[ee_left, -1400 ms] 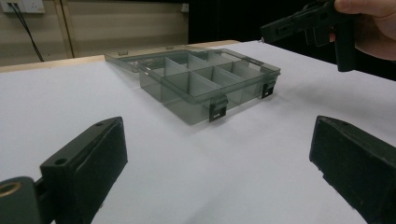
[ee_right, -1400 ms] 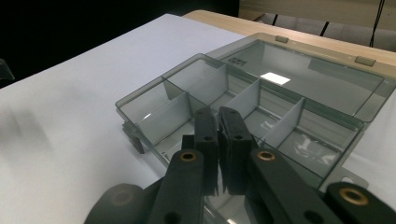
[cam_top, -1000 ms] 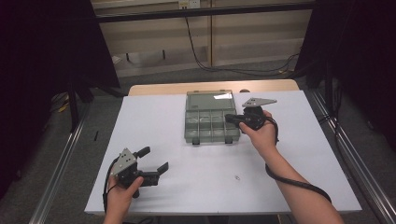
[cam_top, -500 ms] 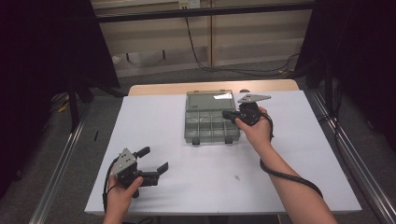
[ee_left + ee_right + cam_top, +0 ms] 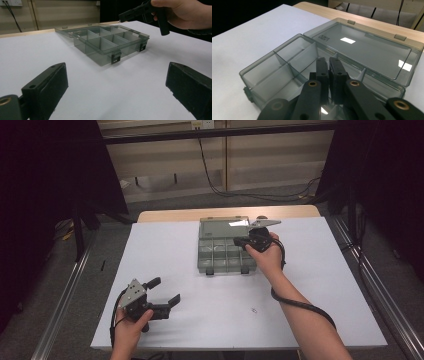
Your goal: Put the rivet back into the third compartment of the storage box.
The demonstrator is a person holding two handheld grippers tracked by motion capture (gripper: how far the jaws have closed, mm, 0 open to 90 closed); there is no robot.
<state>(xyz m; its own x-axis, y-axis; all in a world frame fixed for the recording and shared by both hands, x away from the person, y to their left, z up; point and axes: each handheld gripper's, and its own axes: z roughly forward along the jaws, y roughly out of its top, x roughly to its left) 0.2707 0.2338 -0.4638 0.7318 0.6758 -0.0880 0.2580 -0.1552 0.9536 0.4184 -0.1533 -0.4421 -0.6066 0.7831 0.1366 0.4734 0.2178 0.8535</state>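
— Organizer box (image 5: pixel 225 247), clear grey plastic, sits toward the far middle of the tabletop (image 5: pixel 325 285) with its lid laid flat behind it. See where the right gripper (image 5: pixel 241 241) is?

— Right over the tray's right end, jaws pressed together with nothing between them. In the right gripper view it (image 5: pixel 330 80) points down into the compartments (image 5: pixel 287 65), and the open lid (image 5: pixel 367 47) lies just beyond the tips.

— So the box lies directly under and ahead of that gripper. Its long axis runs left to right across the tabletop, hinge on the far side, two latches (image 5: pixel 210 270) on the near edge.

— And the left gripper (image 5: pixel 165 292)?

— Well apart, down at the near left corner, jaws spread wide and empty. From its own view the box (image 5: pixel 105 45) is some way off, so the right hand (image 5: pixel 267 257) is clearly the nearer one.

— Anything in the way?

— Nothing I can see. The compartments look empty; only the dividers crowd those closed tips. There's a tiny speck (image 5: pixel 253 310) on the sheet, nowhere near.
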